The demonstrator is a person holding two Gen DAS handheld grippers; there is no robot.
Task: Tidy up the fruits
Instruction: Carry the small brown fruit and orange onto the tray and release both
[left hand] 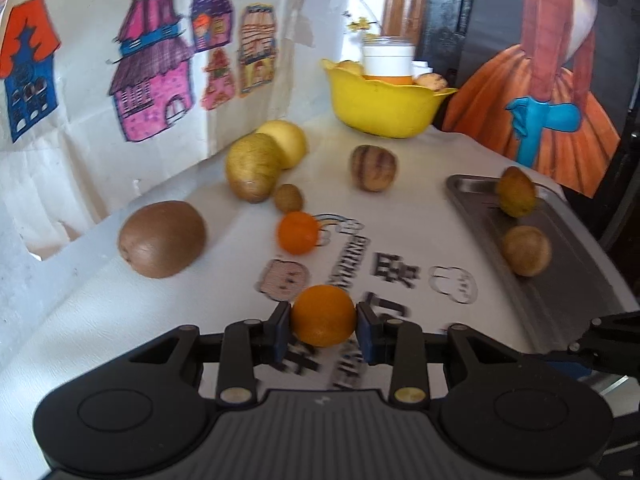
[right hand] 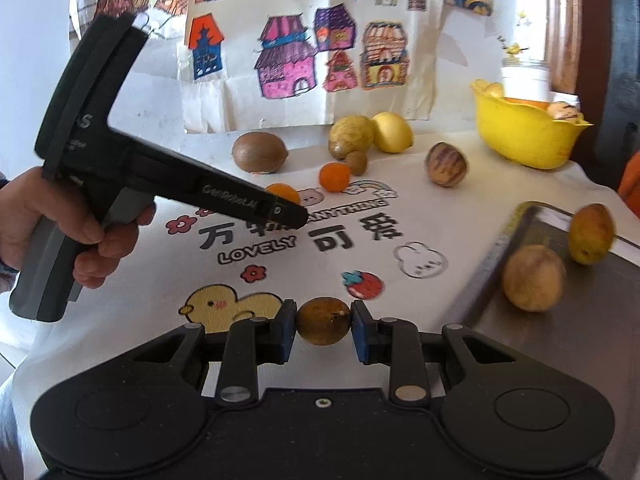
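My left gripper point(left hand: 323, 326) is shut on a small orange point(left hand: 323, 315), held above the printed cloth; from the right wrist view that orange point(right hand: 285, 193) peeks out behind the left gripper's fingers point(right hand: 288, 214). My right gripper point(right hand: 323, 326) is shut on a small brown-yellow fruit point(right hand: 323, 320) near the metal tray point(right hand: 560, 340). Two fruits lie on the tray: a tan round one point(right hand: 534, 278) and a yellow-green one point(right hand: 591, 234). On the cloth lie a kiwi point(left hand: 162, 239), a second small orange point(left hand: 298, 232), a potato-like fruit point(left hand: 253, 168), a yellow fruit point(left hand: 286, 142), a small brown fruit point(left hand: 288, 198) and a striped fruit point(left hand: 374, 168).
A yellow bowl point(left hand: 380, 108) with fruit and a white jar point(left hand: 388, 58) stands at the back of the table. Paper drawings of houses point(right hand: 288, 60) hang on the wall behind. The tray sits by the table's right edge.
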